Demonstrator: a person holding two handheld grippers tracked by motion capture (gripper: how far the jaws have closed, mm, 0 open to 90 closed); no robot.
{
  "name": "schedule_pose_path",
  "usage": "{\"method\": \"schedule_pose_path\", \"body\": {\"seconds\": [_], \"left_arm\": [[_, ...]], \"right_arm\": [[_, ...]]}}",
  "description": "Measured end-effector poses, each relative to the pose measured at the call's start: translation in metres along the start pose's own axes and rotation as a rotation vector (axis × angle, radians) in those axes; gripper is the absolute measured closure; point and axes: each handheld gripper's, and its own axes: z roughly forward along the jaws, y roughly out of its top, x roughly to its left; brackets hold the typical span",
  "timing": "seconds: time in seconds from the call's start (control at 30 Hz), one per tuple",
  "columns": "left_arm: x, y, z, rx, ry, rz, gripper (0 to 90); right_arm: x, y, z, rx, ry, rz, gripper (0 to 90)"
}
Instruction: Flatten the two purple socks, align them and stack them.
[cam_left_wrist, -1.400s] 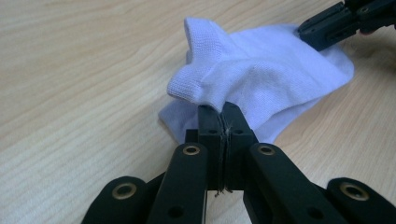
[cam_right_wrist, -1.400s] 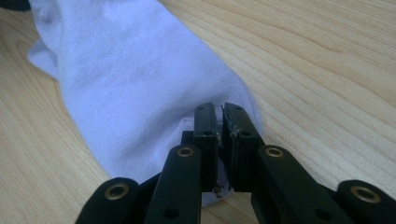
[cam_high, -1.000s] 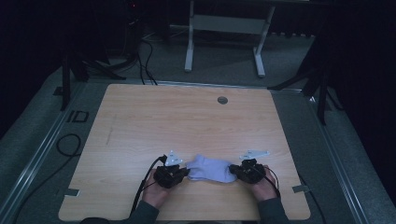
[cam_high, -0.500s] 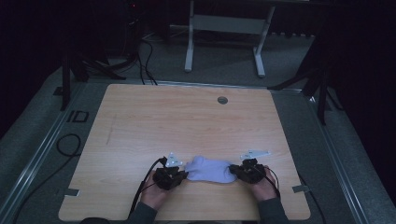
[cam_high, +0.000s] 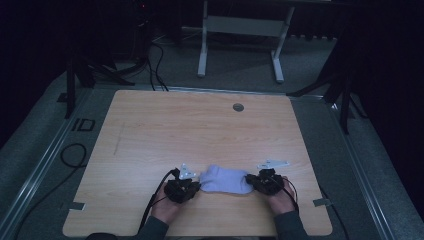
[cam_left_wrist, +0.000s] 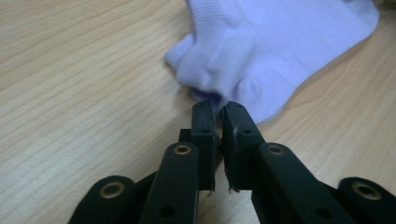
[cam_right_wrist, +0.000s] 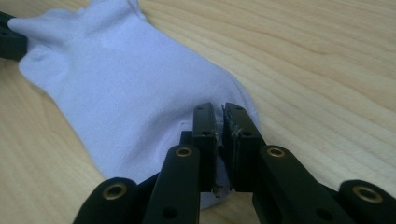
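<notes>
Seen from the high view: a light wooden table, with a pale lavender sock lying flat near its front edge, roughly at the middle of that edge. Stretched sideways between two hand-held grippers. At the sock's left end, the left gripper, gripped by the person's left hand; at its right end, the right gripper, gripped by the right hand. Dark cables trailing from both grippers toward the front edge. Grey three-cornered plates standing on top of each gripper. Farther back on the table, a small round grommet near the far edge, well apart from the sock. Beyond the table, a dim floor with a pale metal frame on two legs.

From the left gripper view: black jaws pressed nearly together, pinching a bunched fold at the edge of the sock; fabric puckered just above the jaw tips, the rest spread flat on the wood grain toward the upper right.

From the right gripper view: black jaws likewise clenched on the sock's near edge, the fabric smooth and running away to the upper left, where part of the other gripper's black jaw meets its far end at the frame's left edge.
</notes>
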Motion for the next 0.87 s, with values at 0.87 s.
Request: {"method": "schedule_pose_path", "body": {"seconds": [0.87], "left_arm": [[0.027, 0.001, -0.007, -0.08, 0.132, -0.045, 60.6]], "right_arm": [[-0.037, -0.008, -0.019, -0.114, -0.187, 0.119, 52.4]]}}
